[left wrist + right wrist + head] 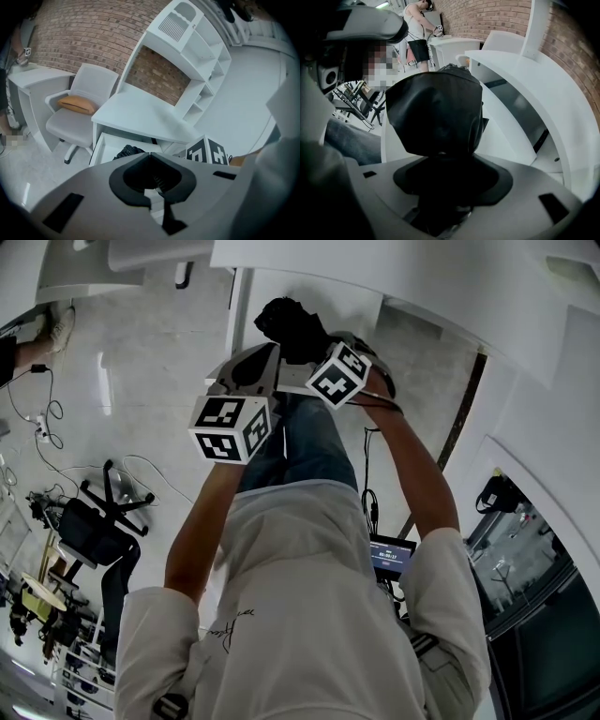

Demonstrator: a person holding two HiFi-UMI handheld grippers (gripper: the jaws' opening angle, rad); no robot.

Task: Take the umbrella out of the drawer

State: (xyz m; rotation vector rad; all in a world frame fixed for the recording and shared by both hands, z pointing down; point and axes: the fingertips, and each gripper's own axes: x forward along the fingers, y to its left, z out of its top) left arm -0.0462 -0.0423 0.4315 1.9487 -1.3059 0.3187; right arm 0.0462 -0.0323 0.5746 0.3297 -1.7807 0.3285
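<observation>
1. At desk (140,115) front, right gripper (438,161) clenched on black folded umbrella (433,110); bundle upright out of jaws, filling middle of right gripper view
2. Umbrella off any surface, gripped by those jaws only; white desk top curving past on its right, white panel behind it
3. Head view: umbrella at far end of both arms, close to white furniture edge, just past jeans leg (305,442)
4. Left gripper (150,153) with jaws pressed together, tips touching, nothing between; just left of right gripper in head view, near but apart
5. Drawer (110,147) under desk top open, white inside
6. Black crumpled bit (129,151) just over left jaw tips, against open drawer; cannot tell whether inside drawer or in front of it
7. Right gripper's marker cube (206,152) at lower right of left gripper view
8. Grey chair (77,119) left of desk, tan cushion (77,104) lying on it
9. White shelf unit (201,61) rising from desk's back edge, brick wall (79,33) behind
10. Small lit screen (392,557) beside right arm in head view; cables (37,418) on pale floor (150,343) to left
11. Second person (417,33) standing at white counter, far back in right gripper view
</observation>
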